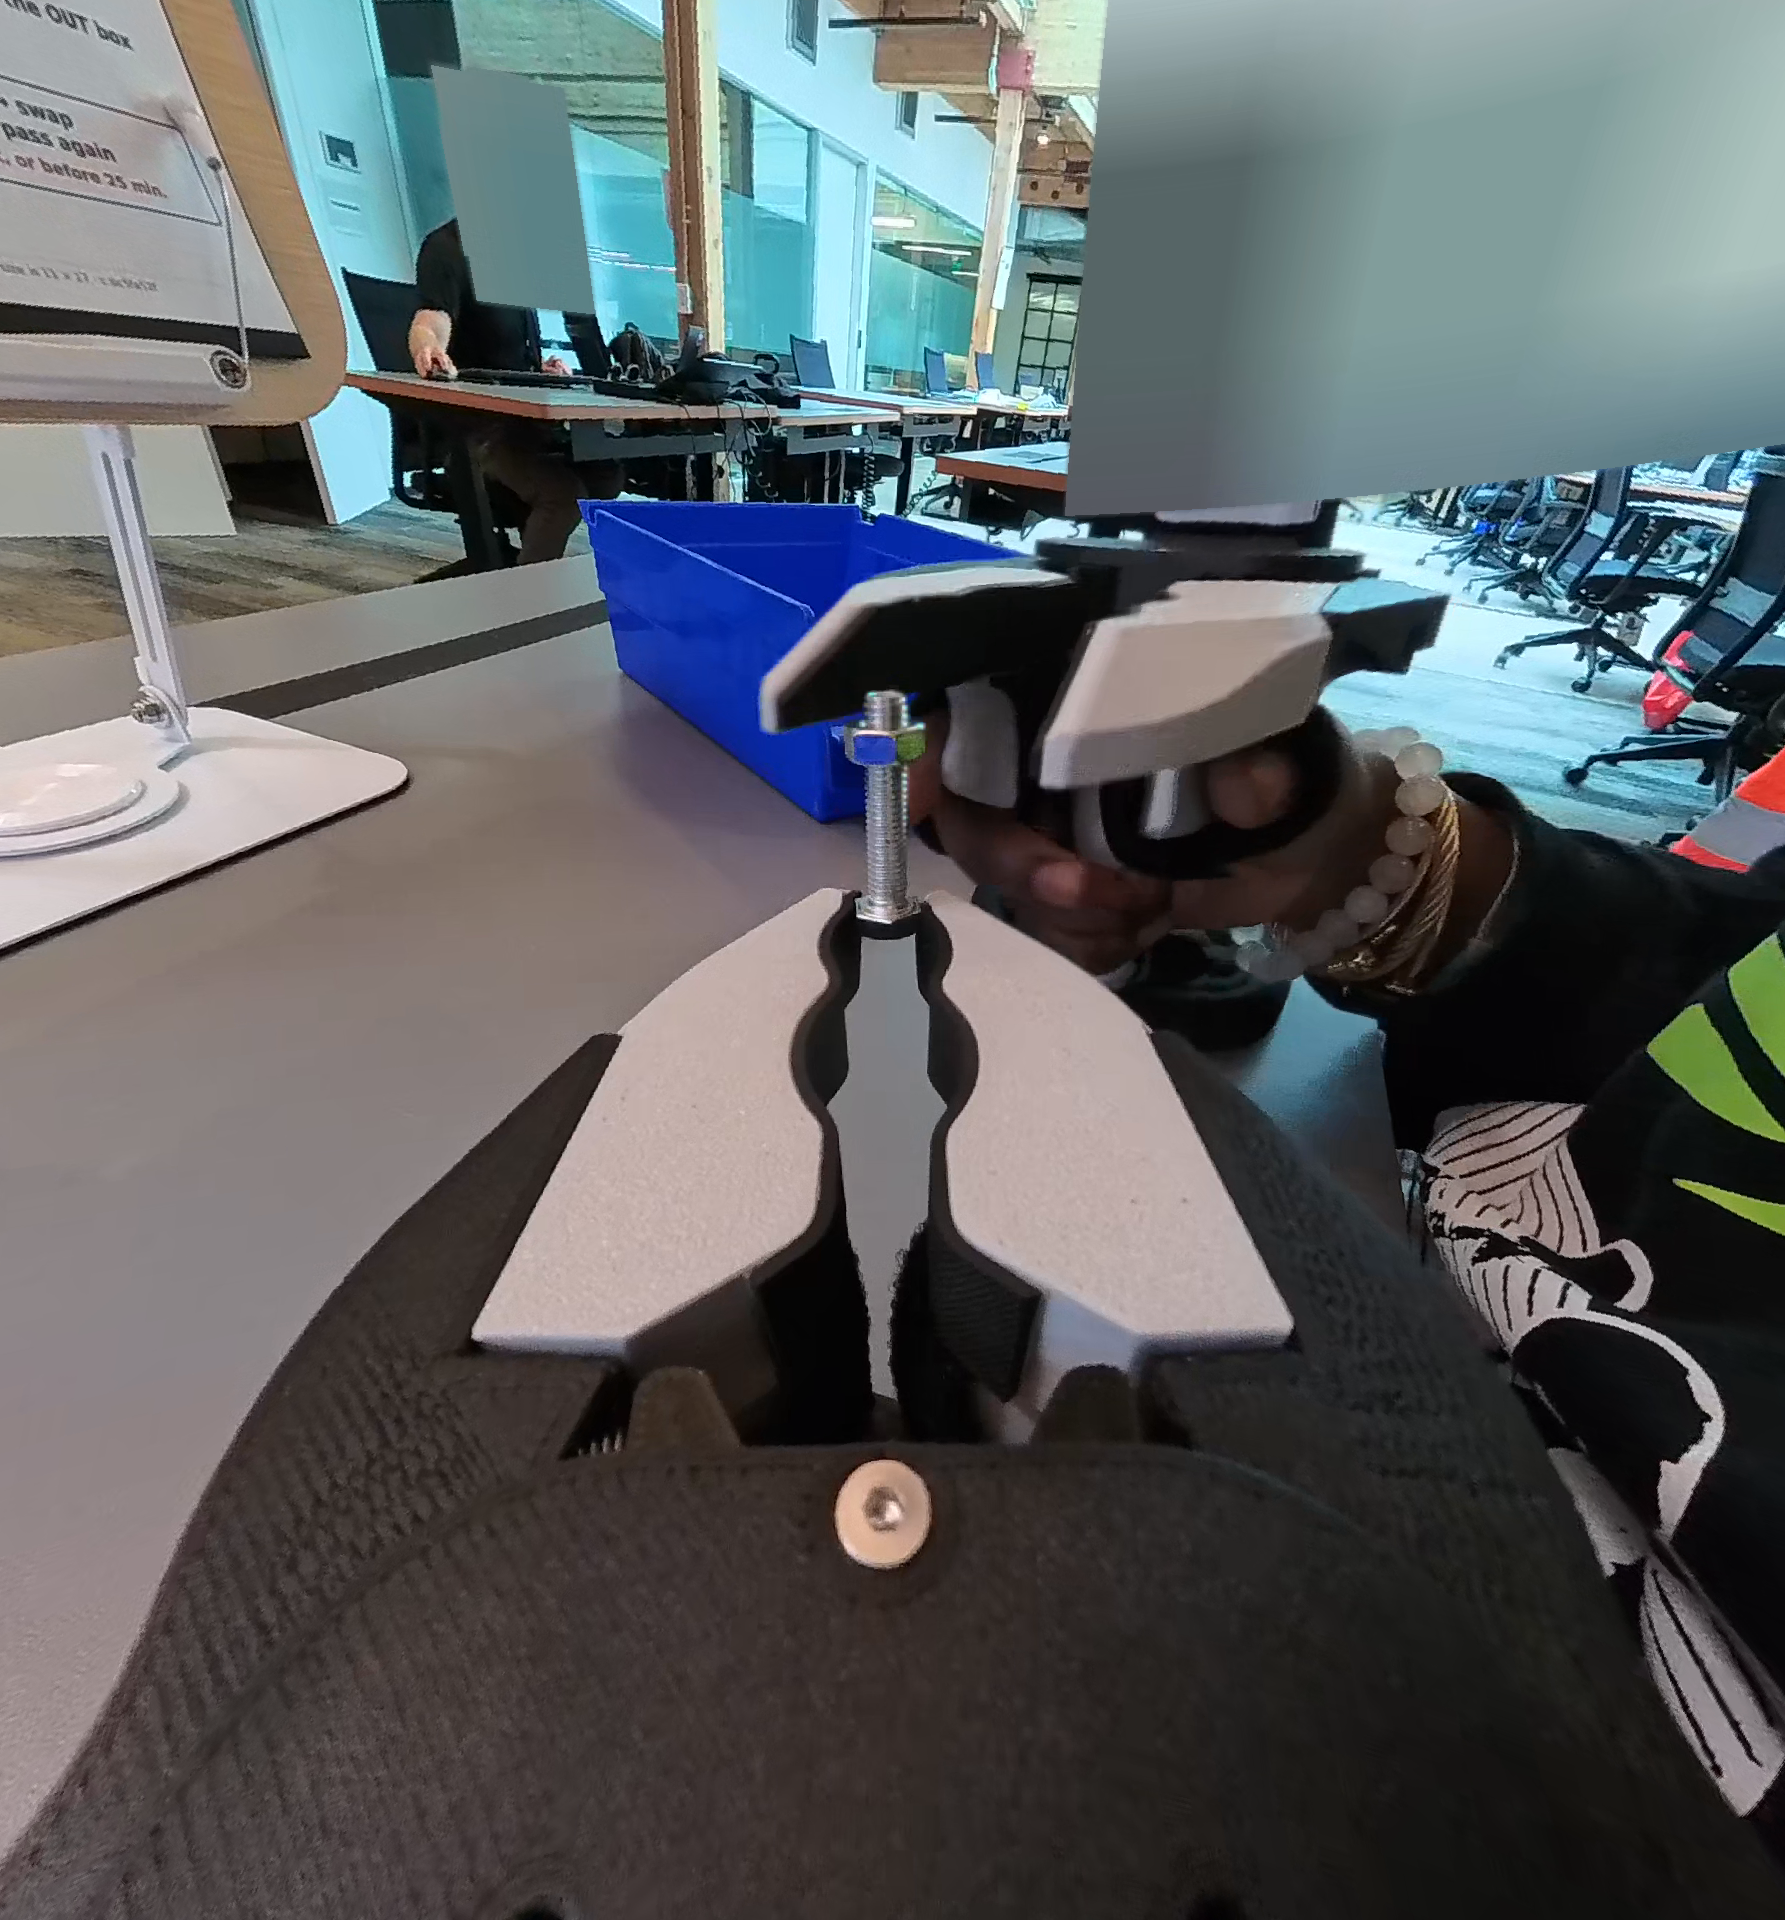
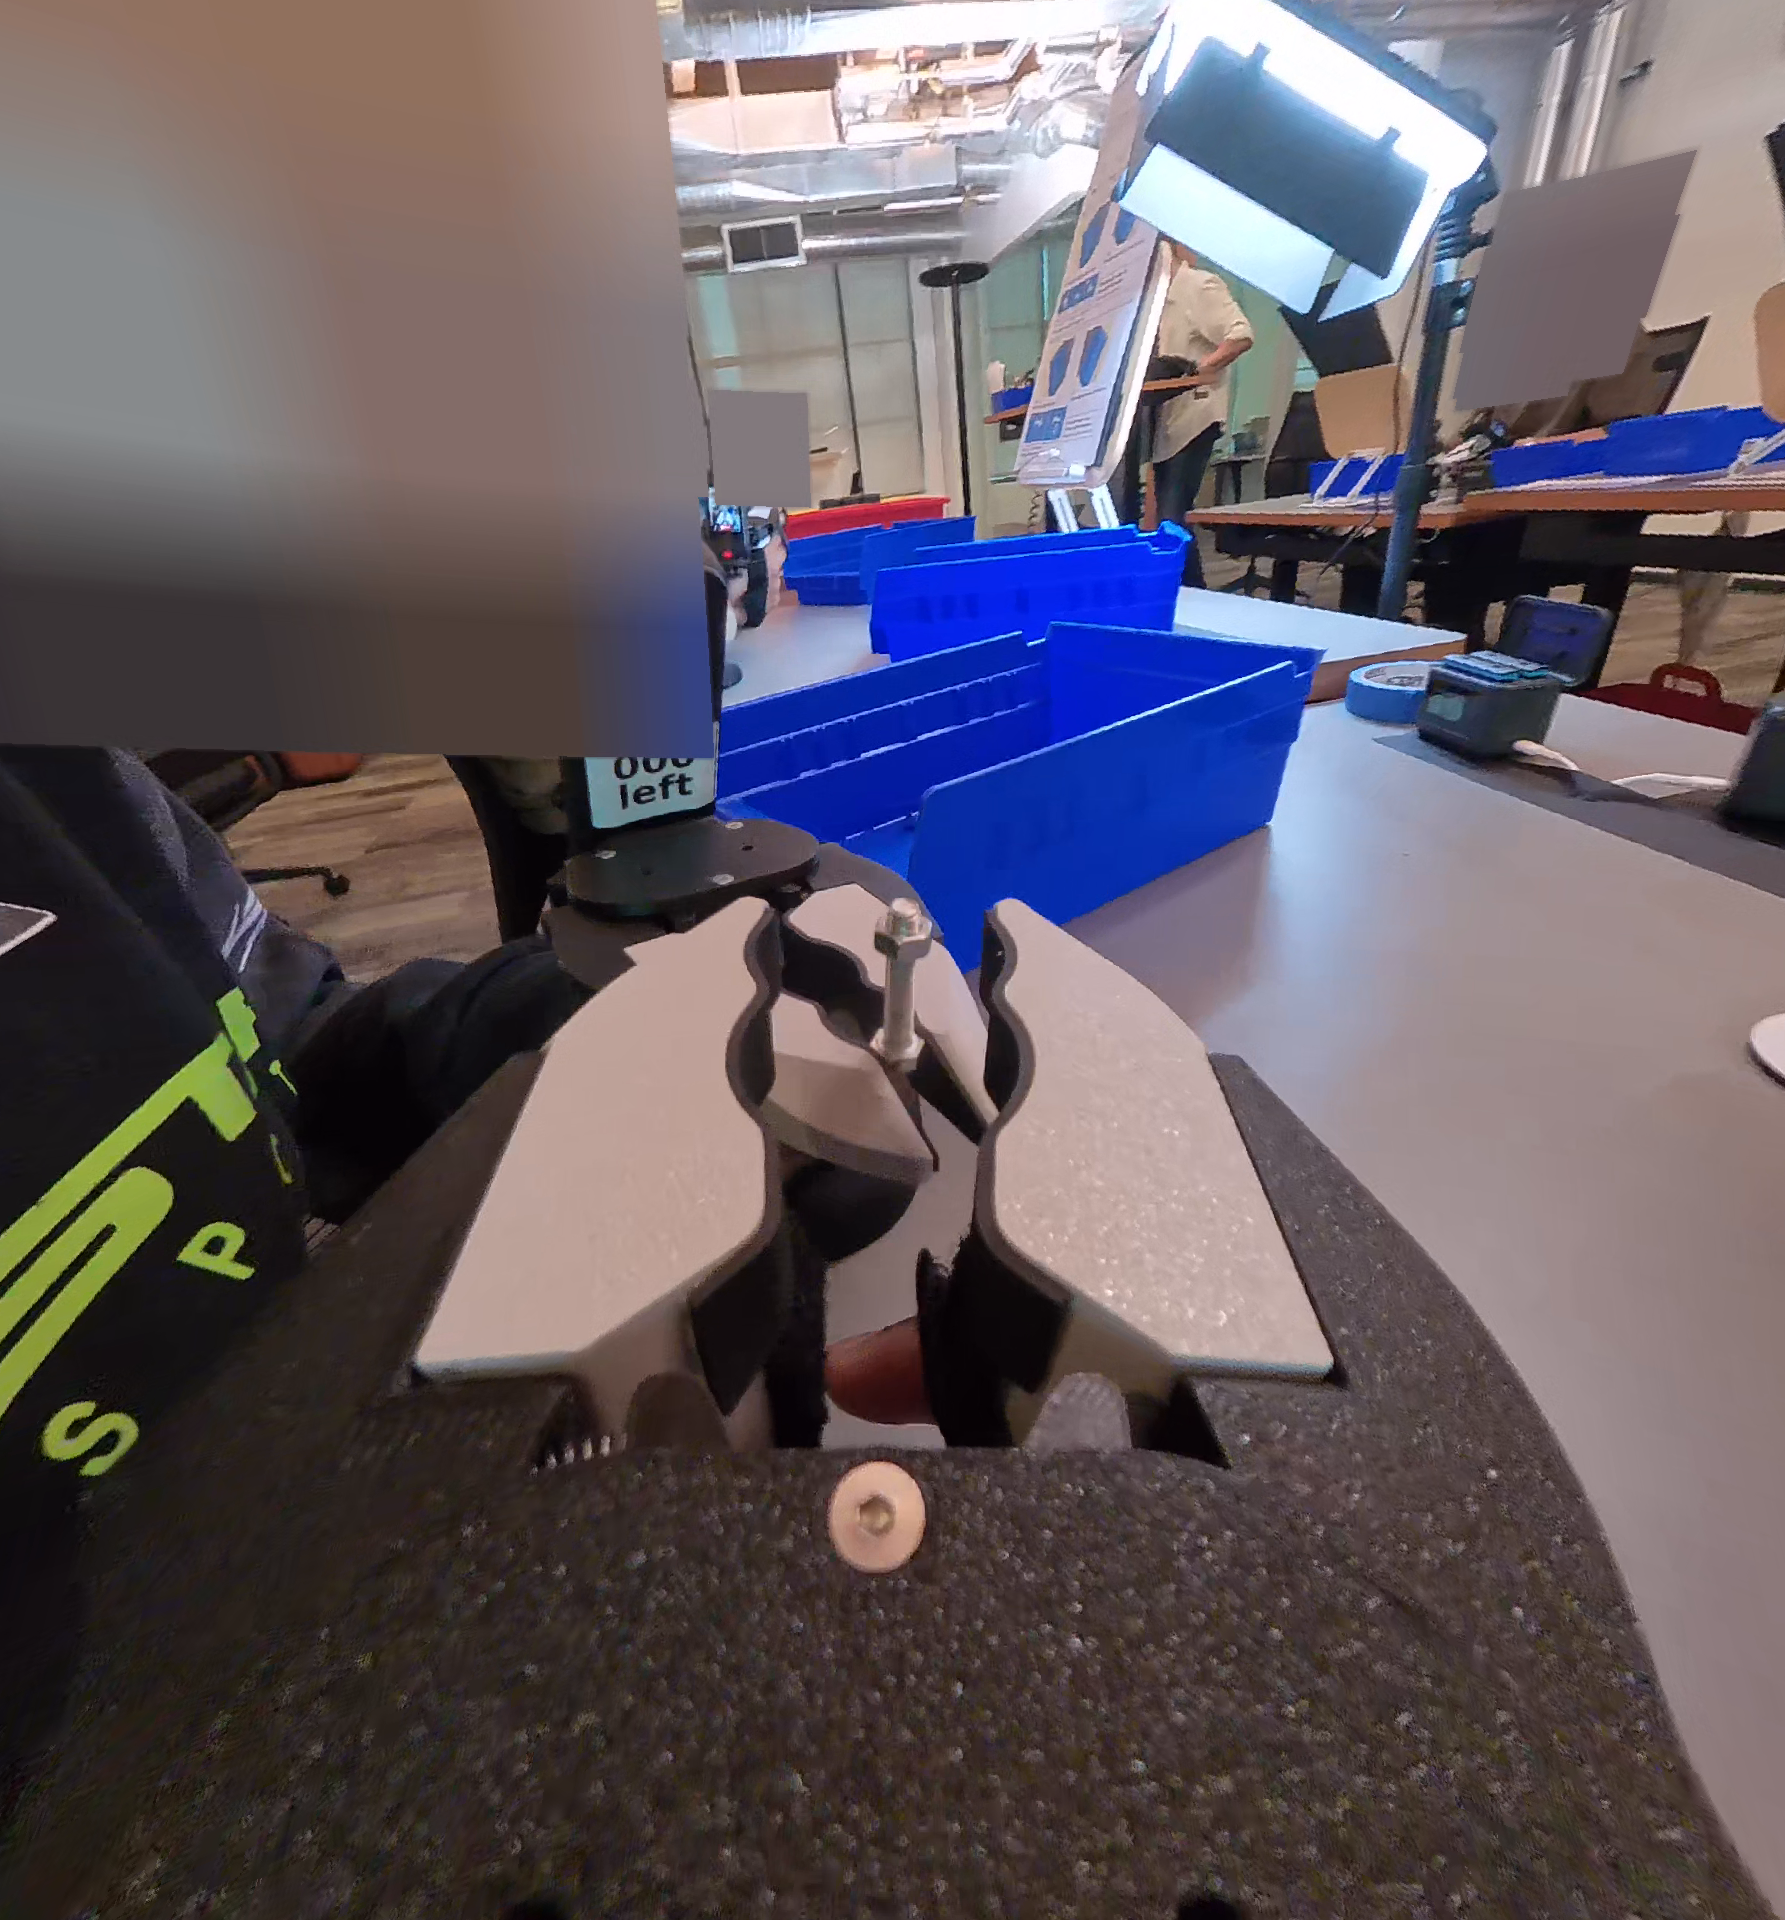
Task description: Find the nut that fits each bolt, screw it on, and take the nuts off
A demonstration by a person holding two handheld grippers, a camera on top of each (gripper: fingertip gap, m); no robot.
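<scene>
One bolt [image 1: 885, 821] stands clamped in left hand-held gripper [image 1: 888, 914].

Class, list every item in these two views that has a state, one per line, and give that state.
left gripper: shut on bolt head
bolt: upright, held by its head
nut: threaded on near the bolt's top
right gripper: open, fingers either side of nut
blue bin: open-topped, on table

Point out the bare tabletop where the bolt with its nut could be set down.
Free: the grey tabletop between the white stand base and the left gripper, and the stretch right of the blue plastic bin. Crowded: around the silver threaded bolt, where the right gripper and a hand meet.
</scene>
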